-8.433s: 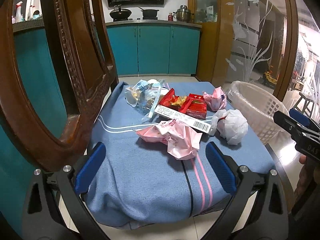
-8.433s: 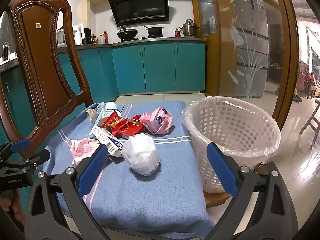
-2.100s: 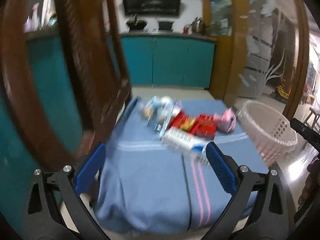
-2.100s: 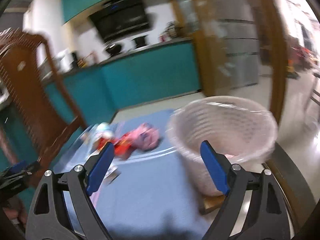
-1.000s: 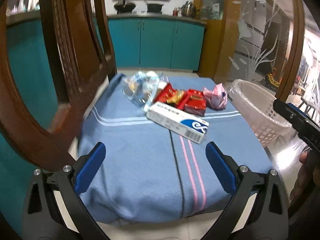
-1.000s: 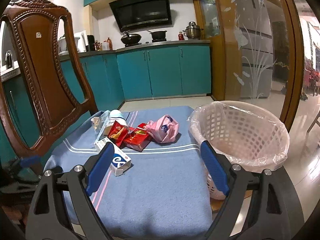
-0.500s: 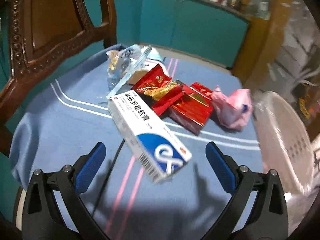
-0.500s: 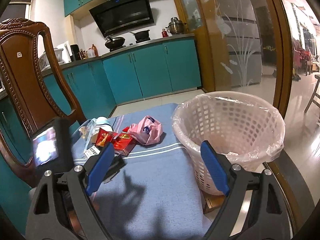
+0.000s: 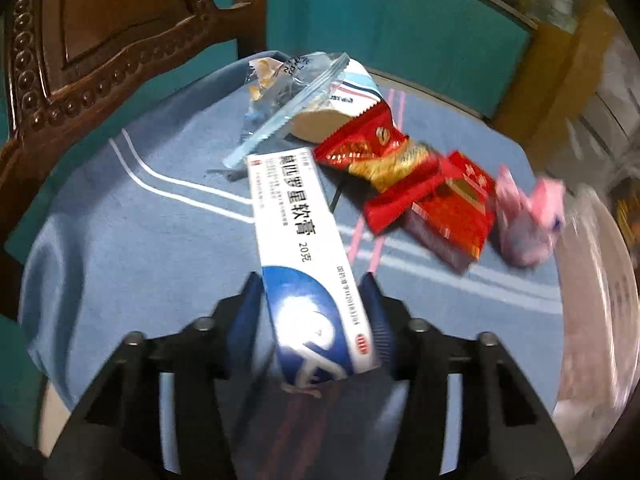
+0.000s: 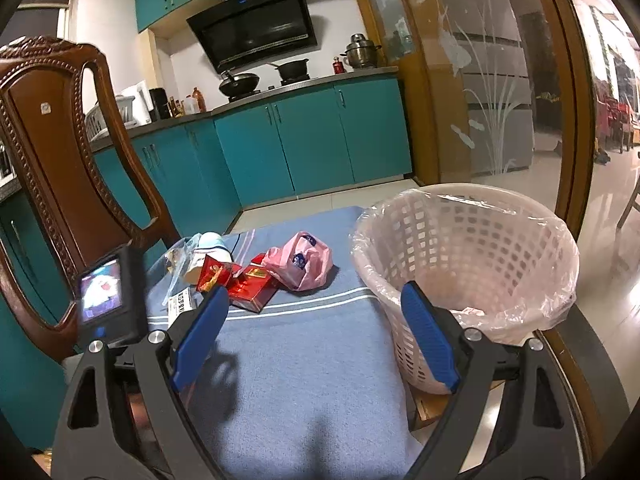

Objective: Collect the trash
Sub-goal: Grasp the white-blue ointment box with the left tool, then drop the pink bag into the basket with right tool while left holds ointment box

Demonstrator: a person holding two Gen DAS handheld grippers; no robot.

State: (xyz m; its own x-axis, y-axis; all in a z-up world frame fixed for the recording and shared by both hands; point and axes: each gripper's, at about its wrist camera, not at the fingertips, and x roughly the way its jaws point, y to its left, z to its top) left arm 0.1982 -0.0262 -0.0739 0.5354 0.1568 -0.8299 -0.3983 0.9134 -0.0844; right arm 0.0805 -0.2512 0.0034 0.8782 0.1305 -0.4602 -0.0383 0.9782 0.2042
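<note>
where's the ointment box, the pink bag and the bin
ointment box [image 9: 296,216]: left wrist view, on its white printed top face
pink bag [image 10: 306,266]: right wrist view, on its crumpled middle
bin [image 10: 452,236]: right wrist view, on its lattice inner wall

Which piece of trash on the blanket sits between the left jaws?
The white-and-blue ointment box: the closing left gripper has its jaws on either side of its near end. The red wrappers and pink bag lie beyond, untouched.

Left tool [image 9: 312,300] now closing around ointment box [image 9: 308,264].
</note>
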